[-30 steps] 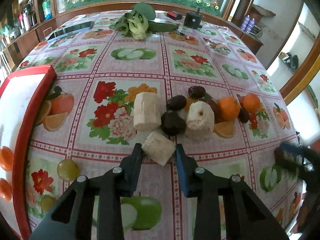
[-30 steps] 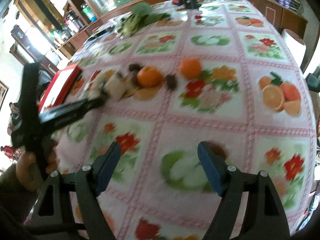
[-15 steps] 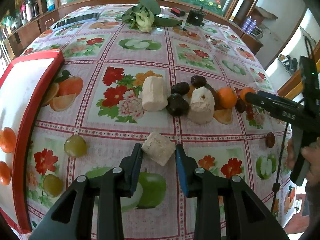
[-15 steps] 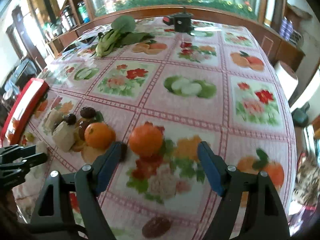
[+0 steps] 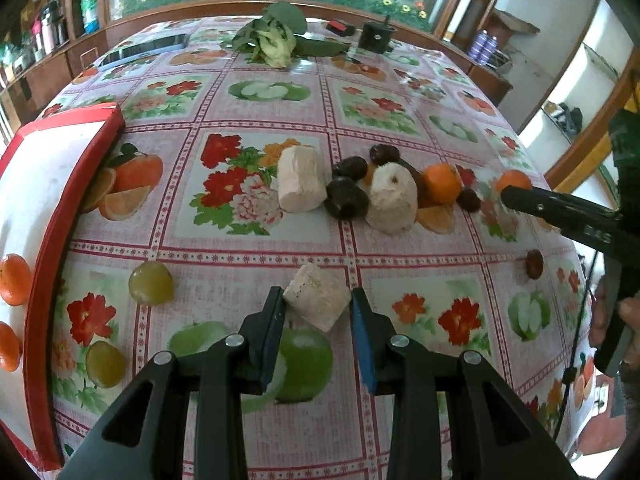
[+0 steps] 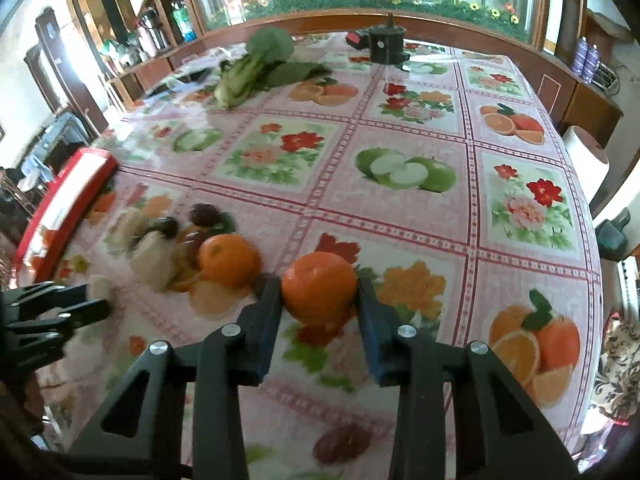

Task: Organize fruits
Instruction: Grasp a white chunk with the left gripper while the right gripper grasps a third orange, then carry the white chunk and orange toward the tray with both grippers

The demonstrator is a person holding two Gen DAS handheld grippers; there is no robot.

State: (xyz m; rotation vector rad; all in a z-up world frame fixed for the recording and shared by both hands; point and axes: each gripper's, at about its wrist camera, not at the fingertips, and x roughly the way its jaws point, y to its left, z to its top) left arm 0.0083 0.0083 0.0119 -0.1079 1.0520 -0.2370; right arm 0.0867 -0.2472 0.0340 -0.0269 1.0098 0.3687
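Item one: we find a pale cut piece of fruit [image 5: 317,302] lying between the fingers of the left tool [image 5: 317,312], tilted, with a corner touching the left pad and the opposite edge against the right pad. We record the left tool as narrow and clamped on this piece, above the flowered surface [image 5: 400,128].

Item two: we find an orange [image 6: 319,287] between the fingers of the right tool [image 6: 319,300], both pads pressed to its sides. The jaws have just been closing, and we record this tool as gripping the orange. It rests low on the surface, over a printed flower.

Item three: a cluster just beyond the left tool, comprising two more pale pieces [image 5: 301,179], several dark round fruits [image 5: 346,198] and a second orange [image 5: 442,183], all touching or nearly so.

Item four: two green grapes [image 5: 151,283] to the left, near a red-rimmed tray [image 5: 48,240] holding small oranges [image 5: 14,279] at its edge.

Item five: leafy greens [image 5: 272,36] at the far end of the surface.

Limits of view: the tray is cut off by the frame. In the right wrist view the cluster and the left tool [image 6: 86,300] are blurred, and we cannot make out their contact there. A lone dark fruit [image 5: 534,264] lies near the right tool's arm; its kind is unclear.
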